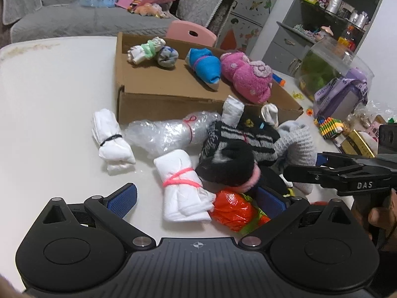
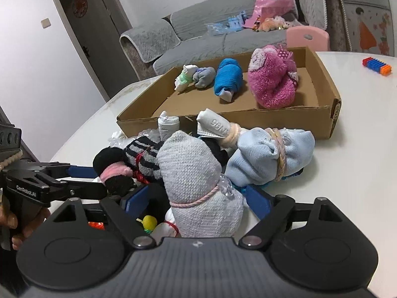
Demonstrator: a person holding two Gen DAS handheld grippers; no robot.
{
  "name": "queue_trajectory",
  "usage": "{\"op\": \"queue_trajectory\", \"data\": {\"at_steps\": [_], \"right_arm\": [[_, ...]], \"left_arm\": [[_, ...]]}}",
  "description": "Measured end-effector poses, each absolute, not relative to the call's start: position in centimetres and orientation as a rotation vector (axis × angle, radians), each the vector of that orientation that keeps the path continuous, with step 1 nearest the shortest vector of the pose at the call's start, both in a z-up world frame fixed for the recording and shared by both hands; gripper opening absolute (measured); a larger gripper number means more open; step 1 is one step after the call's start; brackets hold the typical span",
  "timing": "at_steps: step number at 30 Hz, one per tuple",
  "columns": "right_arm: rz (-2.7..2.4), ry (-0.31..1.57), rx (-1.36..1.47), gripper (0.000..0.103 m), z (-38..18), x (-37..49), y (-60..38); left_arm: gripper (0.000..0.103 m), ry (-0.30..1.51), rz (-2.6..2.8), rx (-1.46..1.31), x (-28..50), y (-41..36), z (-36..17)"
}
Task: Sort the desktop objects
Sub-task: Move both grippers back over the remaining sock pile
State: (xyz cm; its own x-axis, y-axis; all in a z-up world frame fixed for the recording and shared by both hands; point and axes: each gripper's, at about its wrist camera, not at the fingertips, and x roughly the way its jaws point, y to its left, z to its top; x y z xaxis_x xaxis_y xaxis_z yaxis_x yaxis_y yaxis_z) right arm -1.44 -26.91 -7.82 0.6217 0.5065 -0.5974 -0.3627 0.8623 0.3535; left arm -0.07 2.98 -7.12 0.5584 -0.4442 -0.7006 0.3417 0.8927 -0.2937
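Note:
A heap of tied sock and cloth bundles lies on the white table [image 1: 49, 94] in front of a cardboard box [image 1: 158, 101]. My left gripper [image 1: 196, 201] is open, low over the heap. A white bundle tied with pink yarn [image 1: 183, 191] and an orange bag [image 1: 233, 208] lie between its blue pads. My right gripper [image 2: 196, 201] is open around a grey knitted bundle [image 2: 193, 178]; its left pad stands apart from it. A light blue bundle [image 2: 268, 156] and a black striped sock [image 2: 146, 159] lie beside it. The box [image 2: 223, 124] holds pink, blue and grey bundles.
A purple container [image 1: 340, 94], a colourful cube [image 1: 330, 126], a glass jar [image 1: 322, 67] and packets crowd the table's right side. An orange and blue foam piece [image 2: 377, 67] lies past the box. A pink chair [image 1: 191, 33] and a grey sofa stand behind the table.

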Motion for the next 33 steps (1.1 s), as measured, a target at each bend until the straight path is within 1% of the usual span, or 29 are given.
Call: {"op": "queue_trajectory", "data": {"at_steps": [2, 16, 25, 33], "right_arm": [[0.502, 0.754, 0.194, 0.069, -7.9, -1.5, -26.8], [0.497, 0.744, 0.193, 0.069, -7.9, -1.3, -26.7], [0.496, 0.741, 0.199, 0.071, -7.9, -1.3, -26.9], [0.498, 0.740, 0.193, 0.072, -7.9, -1.2, -26.8]], "left_arm": [[0.103, 0.857, -0.455, -0.104, -0.2, 2.7, -7.1], [0.103, 0.855, -0.406, -0.135, 0.0, 3.7, -6.9], [0.103, 0.868, -0.382, -0.286, 0.6, 6.4, -6.9], [0.103, 0.867, -0.272, -0.102, 1.0, 4.2, -7.0]]}}
